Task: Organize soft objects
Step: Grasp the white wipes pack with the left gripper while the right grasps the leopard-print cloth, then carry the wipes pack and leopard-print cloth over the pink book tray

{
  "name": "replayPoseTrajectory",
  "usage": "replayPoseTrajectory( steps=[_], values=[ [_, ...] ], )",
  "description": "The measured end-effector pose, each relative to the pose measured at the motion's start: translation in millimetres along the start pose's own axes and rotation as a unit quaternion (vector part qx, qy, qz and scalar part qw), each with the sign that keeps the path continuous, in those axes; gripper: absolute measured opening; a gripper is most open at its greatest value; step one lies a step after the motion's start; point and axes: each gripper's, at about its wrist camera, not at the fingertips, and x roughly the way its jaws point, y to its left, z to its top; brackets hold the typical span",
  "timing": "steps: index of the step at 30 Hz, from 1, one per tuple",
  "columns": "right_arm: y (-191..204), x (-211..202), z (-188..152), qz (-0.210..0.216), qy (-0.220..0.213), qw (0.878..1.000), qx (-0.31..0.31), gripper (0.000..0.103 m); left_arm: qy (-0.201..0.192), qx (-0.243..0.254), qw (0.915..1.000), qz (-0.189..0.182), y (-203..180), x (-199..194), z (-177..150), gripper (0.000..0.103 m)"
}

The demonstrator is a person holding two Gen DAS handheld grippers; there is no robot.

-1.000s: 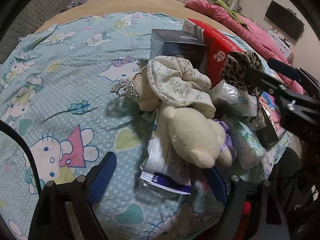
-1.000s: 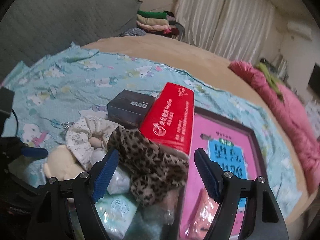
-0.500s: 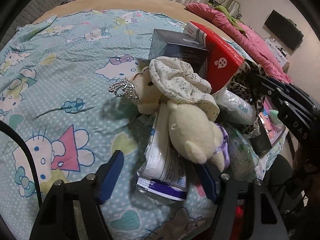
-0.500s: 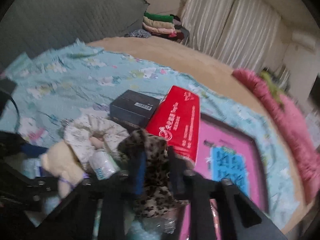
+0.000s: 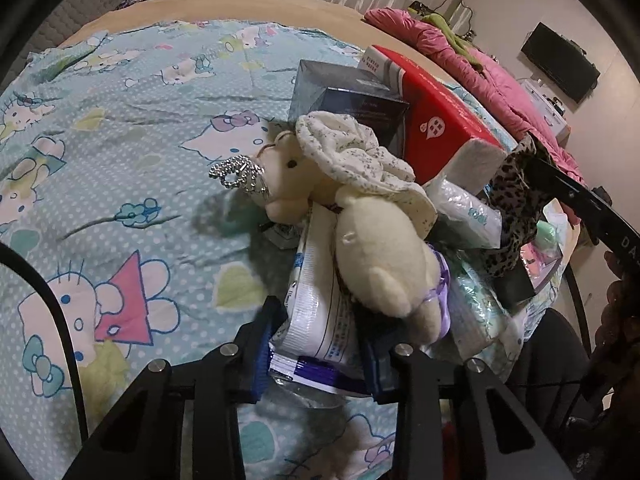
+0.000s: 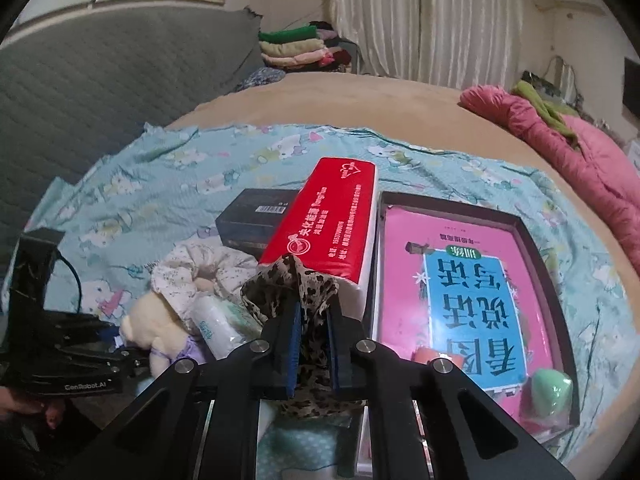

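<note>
A heap of soft things lies on the blue cartoon bedsheet (image 5: 120,140). A cream plush bear (image 5: 384,256) rests on a white packet (image 5: 316,312), with a floral cloth scrunchie (image 5: 352,152) over its head. My left gripper (image 5: 318,332) has its jaws closing on the packet, and the blue pads (image 5: 260,348) touch its sides. In the right wrist view my right gripper (image 6: 312,320) is shut on a leopard-print cloth (image 6: 296,284), which hangs out above and below the pads. The same leopard-print cloth (image 5: 516,208) shows at the right of the left wrist view.
A red tissue pack (image 6: 332,220) and a dark box (image 6: 256,216) stand behind the heap. A pink book lies in a dark tray (image 6: 536,240) with a green sponge (image 6: 552,388). A silver tiara (image 5: 236,172) lies by the bear. A pink quilt (image 6: 580,160) runs along the right.
The right gripper has shut on the leopard-print cloth and drawn it up from the heap. The left gripper's jaws have narrowed onto the white packet.
</note>
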Motion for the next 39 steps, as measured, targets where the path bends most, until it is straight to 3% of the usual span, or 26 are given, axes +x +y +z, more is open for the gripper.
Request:
replayPoseTrajectory(
  steps=[10, 20, 39],
  values=[
    [-7, -20, 4, 0.016, -0.022, 1.000, 0.015, 0.011, -0.023, -0.027, 0.9993, 0.014, 10, -32, -9, 0.036],
    [-19, -36, 4, 0.026, -0.036, 0.998, 0.036, 0.011, -0.081, -0.048, 0.9952, 0.029, 6, -77, -7, 0.036],
    [-46, -64, 4, 0.036, -0.067, 0.994, 0.075, 0.011, -0.112, 0.000, 0.9928, 0.041, -51, -106, 7, 0.036]
  ],
)
